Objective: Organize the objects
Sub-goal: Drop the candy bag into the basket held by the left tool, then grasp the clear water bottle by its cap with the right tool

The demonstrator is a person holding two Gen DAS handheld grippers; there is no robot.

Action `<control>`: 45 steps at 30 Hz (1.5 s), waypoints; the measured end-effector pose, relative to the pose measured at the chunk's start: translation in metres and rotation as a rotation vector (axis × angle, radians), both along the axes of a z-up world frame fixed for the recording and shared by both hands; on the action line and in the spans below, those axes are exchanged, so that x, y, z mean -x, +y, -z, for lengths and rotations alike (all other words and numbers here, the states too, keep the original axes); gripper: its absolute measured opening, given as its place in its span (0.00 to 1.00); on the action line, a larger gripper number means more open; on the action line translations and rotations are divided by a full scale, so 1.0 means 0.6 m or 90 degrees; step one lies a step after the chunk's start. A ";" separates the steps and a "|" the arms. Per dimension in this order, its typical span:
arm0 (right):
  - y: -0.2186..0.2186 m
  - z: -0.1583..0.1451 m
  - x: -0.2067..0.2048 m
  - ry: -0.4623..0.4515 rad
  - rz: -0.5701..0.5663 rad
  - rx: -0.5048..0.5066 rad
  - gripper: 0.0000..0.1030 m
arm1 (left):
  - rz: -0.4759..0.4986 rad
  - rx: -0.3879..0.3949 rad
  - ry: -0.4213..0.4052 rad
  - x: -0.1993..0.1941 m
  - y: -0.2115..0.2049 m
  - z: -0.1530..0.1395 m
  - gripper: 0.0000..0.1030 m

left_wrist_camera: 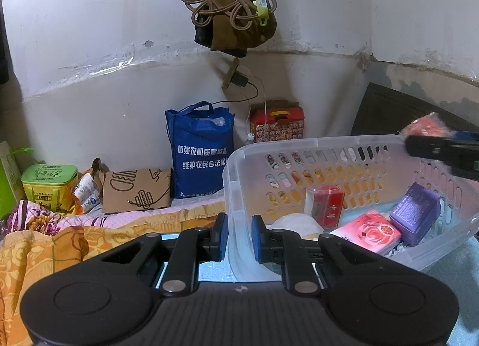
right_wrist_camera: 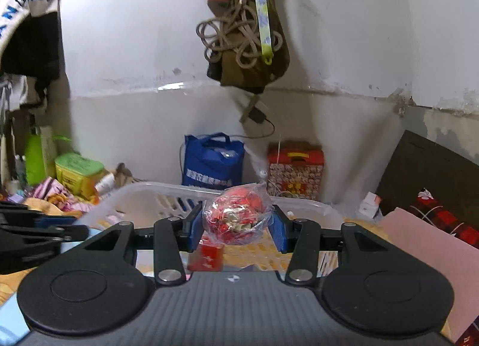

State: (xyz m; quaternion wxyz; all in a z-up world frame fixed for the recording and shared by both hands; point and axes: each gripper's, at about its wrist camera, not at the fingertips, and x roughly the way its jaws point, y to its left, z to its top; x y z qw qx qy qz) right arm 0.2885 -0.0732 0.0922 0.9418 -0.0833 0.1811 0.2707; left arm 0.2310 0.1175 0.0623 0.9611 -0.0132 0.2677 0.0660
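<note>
A clear perforated plastic basket (left_wrist_camera: pixel 314 144) sits on the bed. It holds a red box (left_wrist_camera: pixel 326 205), a pink tissue pack (left_wrist_camera: pixel 371 230), a purple box (left_wrist_camera: pixel 416 214) and something white (left_wrist_camera: pixel 296 223). My left gripper (left_wrist_camera: pixel 239 233) is shut on the basket's near left wall, one pad on each side. My right gripper (right_wrist_camera: pixel 236 226) is shut on a clear plastic bag of red foil-wrapped sweets (right_wrist_camera: pixel 236 214), held above the basket's rim (right_wrist_camera: pixel 143 189). In the left wrist view this bag (left_wrist_camera: pixel 425 126) and the right gripper (left_wrist_camera: pixel 425 148) show blurred over the basket's far right corner.
Against the wall stand a blue tote bag (left_wrist_camera: pixel 200 151), a red patterned box (left_wrist_camera: pixel 277 124), a brown paper bag (left_wrist_camera: pixel 136 190) and a green and yellow tin (left_wrist_camera: pixel 49 186). Coiled rope and a brown bag (left_wrist_camera: pixel 230 7) hang overhead. A dark headboard (left_wrist_camera: pixel 398 112) is at right, orange floral bedding (left_wrist_camera: pixel 45 250) at left.
</note>
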 end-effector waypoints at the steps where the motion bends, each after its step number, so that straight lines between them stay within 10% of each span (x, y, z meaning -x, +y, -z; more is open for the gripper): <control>1: 0.000 0.003 -0.008 0.009 -0.007 0.005 0.57 | 0.001 0.000 0.000 0.000 0.000 0.000 0.19; 4: -0.005 0.006 -0.010 -0.019 0.036 0.003 0.80 | 0.001 -0.002 -0.001 0.000 0.000 0.001 0.19; 12: -0.044 0.005 0.060 -0.048 0.012 -0.073 0.81 | 0.002 0.001 -0.001 0.000 0.002 0.003 0.19; 15: -0.055 0.020 0.116 -0.060 -0.006 -0.100 1.00 | 0.002 0.001 -0.001 0.000 0.002 0.003 0.19; 26: -0.041 0.156 0.179 0.070 -0.079 -0.091 0.92 | -0.067 -0.005 -0.001 0.000 -0.001 0.005 0.19; 34: -0.036 0.186 0.151 0.143 -0.067 -0.089 0.64 | -0.067 -0.009 -0.003 0.001 -0.002 0.006 0.19; 45: -0.003 0.202 0.118 0.185 -0.048 -0.025 0.62 | -0.067 -0.010 -0.003 0.002 -0.005 0.006 0.19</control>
